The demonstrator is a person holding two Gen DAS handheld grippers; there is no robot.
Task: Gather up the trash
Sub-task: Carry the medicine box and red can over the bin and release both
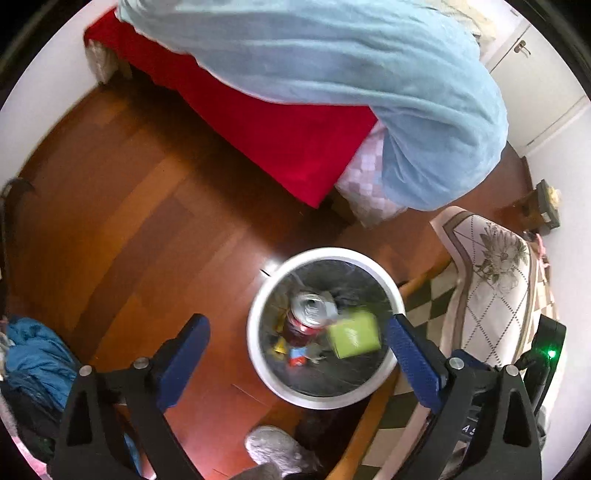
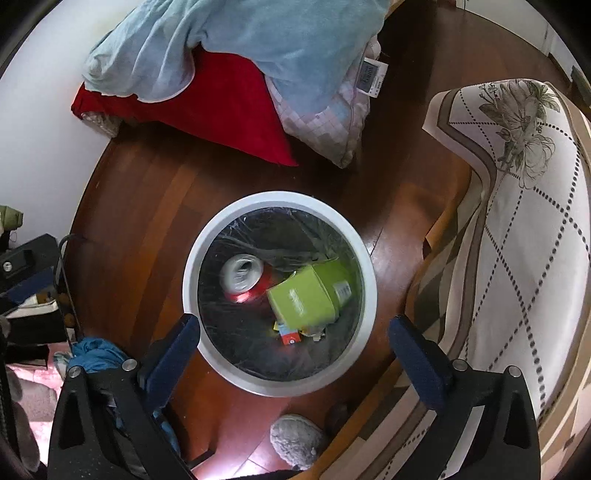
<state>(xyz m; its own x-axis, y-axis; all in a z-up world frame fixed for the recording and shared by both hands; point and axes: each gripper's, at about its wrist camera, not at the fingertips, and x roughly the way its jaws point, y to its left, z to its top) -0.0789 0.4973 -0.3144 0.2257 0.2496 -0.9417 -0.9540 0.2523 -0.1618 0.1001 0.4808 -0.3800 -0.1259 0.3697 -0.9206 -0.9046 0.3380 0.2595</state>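
Both grippers spread wide, holding nothing. Left gripper (image 1: 297, 341) low in frame, over bin (image 1: 258, 332). Right gripper (image 2: 293, 338) low in frame, over bin (image 2: 192, 258) at middle. Green box (image 2: 303, 299) and can (image 2: 242, 277) inside bin, touching. Box blurry in left view.

A reddish-brown wooden floor (image 2: 155, 206) is seen from above in both views. A round white bin (image 2: 279, 384) lined with dark plastic is set directly on the boards near the middle of the floor. Behind it, a bed with a red sheet (image 2: 229, 107) and a light blue blanket (image 2: 258, 33) is stood along the far edge, against the wall. At the right edge, a patterned cloth (image 2: 517, 240) is draped down close beside the bin. A grey slipper (image 2: 295, 439) is laid on the boards just in front of the bin, and crumpled blue fabric (image 1: 33, 354) is piled at the left edge.
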